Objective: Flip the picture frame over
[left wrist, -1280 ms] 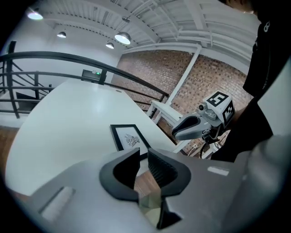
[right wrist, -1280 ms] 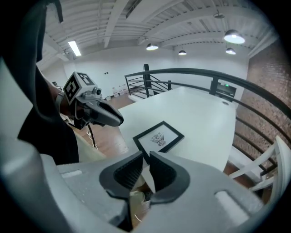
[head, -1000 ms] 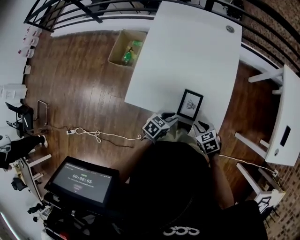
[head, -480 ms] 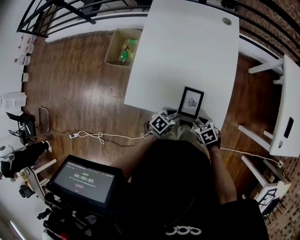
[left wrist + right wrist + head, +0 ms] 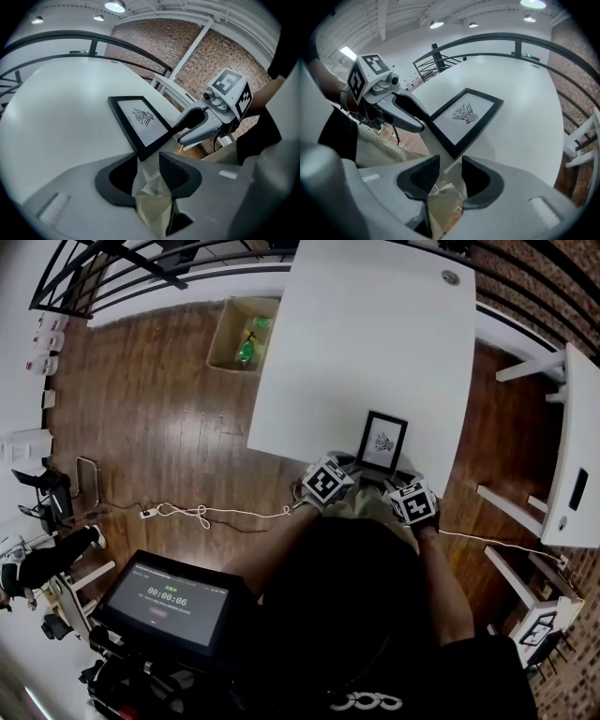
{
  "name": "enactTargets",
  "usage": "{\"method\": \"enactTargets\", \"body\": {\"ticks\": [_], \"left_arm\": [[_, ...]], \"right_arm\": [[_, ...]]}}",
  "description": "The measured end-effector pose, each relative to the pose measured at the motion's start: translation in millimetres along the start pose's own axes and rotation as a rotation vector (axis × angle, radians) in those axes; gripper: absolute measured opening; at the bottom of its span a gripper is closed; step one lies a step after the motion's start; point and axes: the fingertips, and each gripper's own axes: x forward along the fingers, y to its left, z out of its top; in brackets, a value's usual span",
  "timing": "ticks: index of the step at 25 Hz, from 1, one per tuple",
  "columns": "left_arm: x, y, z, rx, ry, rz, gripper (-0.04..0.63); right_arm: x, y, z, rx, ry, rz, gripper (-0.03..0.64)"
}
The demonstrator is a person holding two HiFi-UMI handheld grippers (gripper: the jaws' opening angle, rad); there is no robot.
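Note:
The picture frame (image 5: 382, 442), black-edged with a small bird drawing, lies face up on the white table (image 5: 375, 334) near its front edge. My left gripper (image 5: 349, 465) is at the frame's near left corner and my right gripper (image 5: 398, 476) is at its near right corner. In the left gripper view the jaws of the left gripper (image 5: 149, 168) are opening. The corner of the frame (image 5: 140, 119) sits just ahead of the gap, untouched. In the right gripper view the right gripper (image 5: 451, 171) stands open, and the frame (image 5: 466, 115) starts just beyond its tips.
A cardboard box (image 5: 242, 334) with green bottles stands on the wooden floor left of the table. A second white table (image 5: 572, 446) is at the right. A cable (image 5: 197, 514) runs across the floor, and a screen (image 5: 169, 601) sits at my lower left.
Both grippers have come down and closed in on the frame's near edge. The frame itself has stayed flat in the same spot.

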Motion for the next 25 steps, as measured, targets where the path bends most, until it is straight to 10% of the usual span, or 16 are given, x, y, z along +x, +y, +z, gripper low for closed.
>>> {"method": "enactTargets", "body": {"ticks": [25], "left_arm": [[-47, 15, 68, -0.002, -0.222, 0.07, 0.156]], "right_arm": [[-45, -7, 63, -0.139, -0.094, -0.015, 0.143]]}}
